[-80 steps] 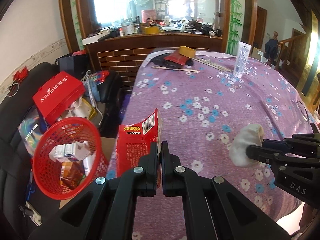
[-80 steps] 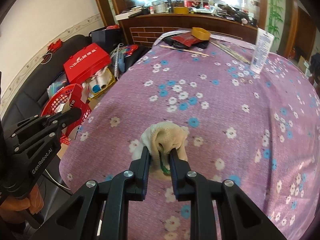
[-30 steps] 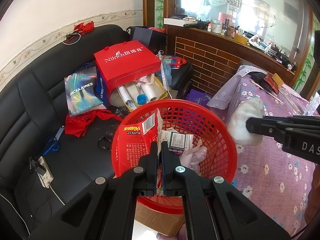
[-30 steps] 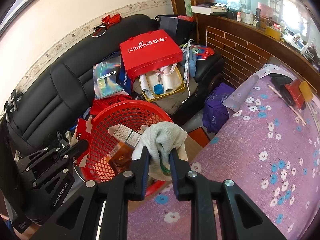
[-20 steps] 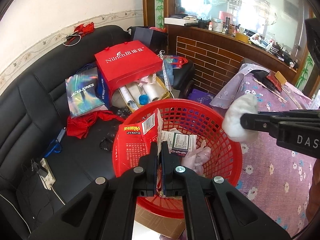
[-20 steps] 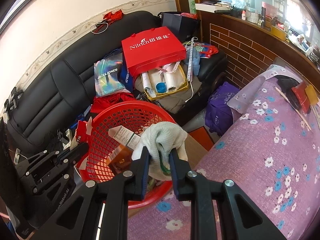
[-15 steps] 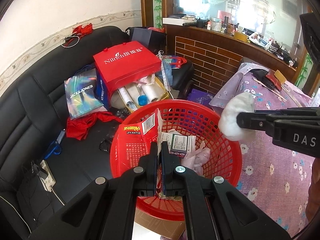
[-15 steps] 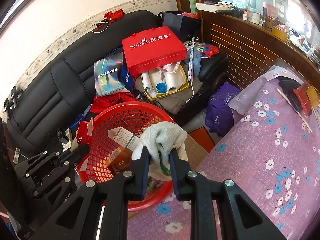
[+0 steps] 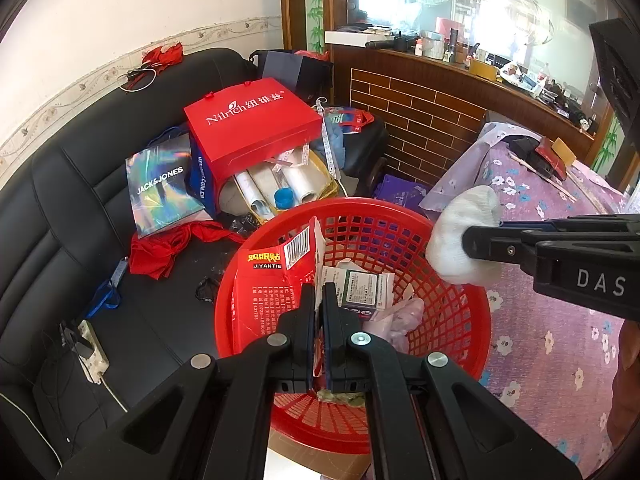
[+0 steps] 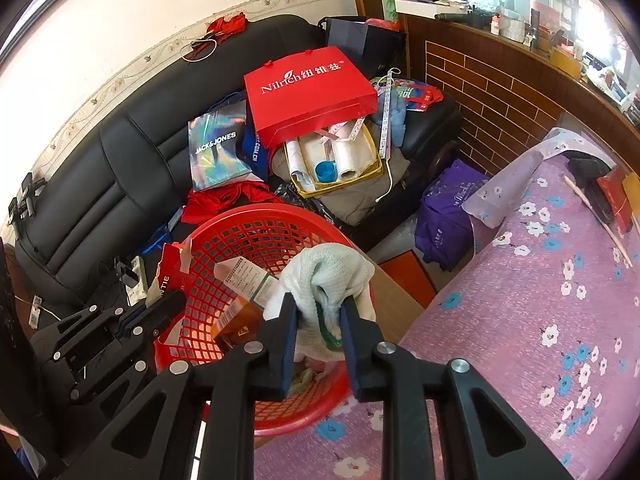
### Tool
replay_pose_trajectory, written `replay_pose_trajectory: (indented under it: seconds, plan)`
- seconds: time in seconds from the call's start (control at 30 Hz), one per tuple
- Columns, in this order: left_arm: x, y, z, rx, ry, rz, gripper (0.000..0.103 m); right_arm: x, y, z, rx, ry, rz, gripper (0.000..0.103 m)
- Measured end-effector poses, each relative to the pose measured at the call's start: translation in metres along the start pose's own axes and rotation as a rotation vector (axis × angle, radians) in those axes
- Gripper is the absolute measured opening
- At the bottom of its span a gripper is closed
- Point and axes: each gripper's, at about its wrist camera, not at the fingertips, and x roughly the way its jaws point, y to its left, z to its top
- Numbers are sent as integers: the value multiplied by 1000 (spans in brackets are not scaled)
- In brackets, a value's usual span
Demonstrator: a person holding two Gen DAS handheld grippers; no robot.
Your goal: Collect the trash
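1. The left gripper (image 9: 319,300) is clenching a torn red packet (image 9: 272,276) (barcode and "JIYANTIE" showing) — holding it upright over the near left part of the red basket (image 9: 448,316).
2. The right gripper (image 10: 318,316) is grasping a bunched white cloth (image 10: 328,272), something green showing in its folds, above the basket's right rim — just beside the purple flowered tablecloth (image 10: 540,300).
3. Boxes and a pale crumpled wrapper are lying inside the basket.
4. Behind it, a red Nilrich bag (image 9: 252,128) and a shiny Jack & Jones bag (image 9: 162,188) are sitting on the black sofa (image 9: 60,216).
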Motion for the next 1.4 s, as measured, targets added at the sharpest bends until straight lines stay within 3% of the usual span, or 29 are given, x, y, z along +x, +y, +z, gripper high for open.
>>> replay_pose_trajectory:
  seconds: [0.43,0.53,0.6,0.67,0.83,0.97,1.13,1.2,1.27,1.4]
  plan:
    - [1,0,-1,-2,3,-8,3,13,-6,3,19,17,10,27]
    - [3,-1,-2,-3,-1,-1,4,11,-5,3,19,9,16,34]
    - [6,-1,-2,-11,3,-5,11,10,-6,4,21,3,10,37]
    - [7,-1,-2,-17,0,-4,24,9,-6,5,26,-1,13,40]
    - [9,-2,-1,-21,-3,-3,32,6,-8,5,38,-9,6,43]
    - [7,-1,0,-29,-18,-1,54,1,-10,2,47,-18,-14,51]
    - [4,-2,2,-39,-25,-5,70,-13,-15,-1,47,-43,-80,64]
    - [3,-1,3,-47,-27,-7,71,-18,-18,-3,46,-45,-102,68]
    - [1,-1,4,-57,-29,-6,81,-26,-19,-6,37,-49,-133,74]
    - [-16,-3,3,-83,-66,47,89,-41,-19,-17,2,-66,-195,81]
